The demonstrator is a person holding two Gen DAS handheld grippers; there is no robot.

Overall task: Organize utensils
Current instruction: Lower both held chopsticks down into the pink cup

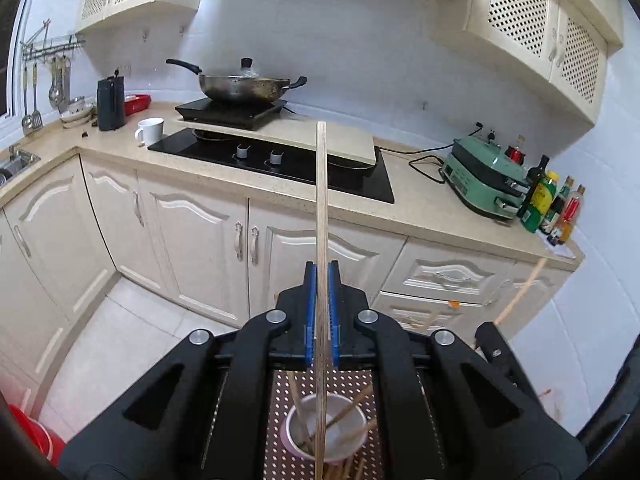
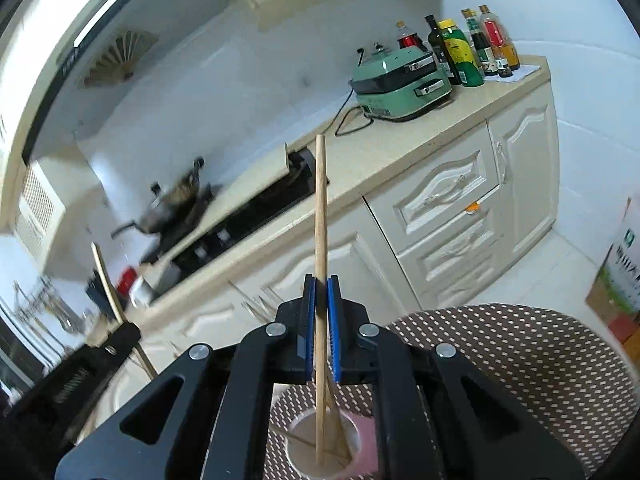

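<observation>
My left gripper [image 1: 322,276] is shut on a wooden chopstick [image 1: 321,200] that stands upright, its lower end down in a pink-rimmed cup [image 1: 326,432] below. The cup holds several chopsticks. My right gripper [image 2: 321,290] is shut on another wooden chopstick [image 2: 320,208], upright, with its lower end inside the same cup [image 2: 326,444]. The cup stands on a brown dotted mat [image 2: 500,352]. The other gripper shows at the left in the right wrist view [image 2: 116,336] and at the right in the left wrist view [image 1: 494,340].
A kitchen counter [image 1: 416,200] runs ahead with a black hob [image 1: 280,160], a wok on an induction plate [image 1: 244,86], a white mug [image 1: 151,130], a green appliance [image 1: 486,180] and several bottles [image 1: 552,204]. Cream cabinets [image 1: 192,240] stand below.
</observation>
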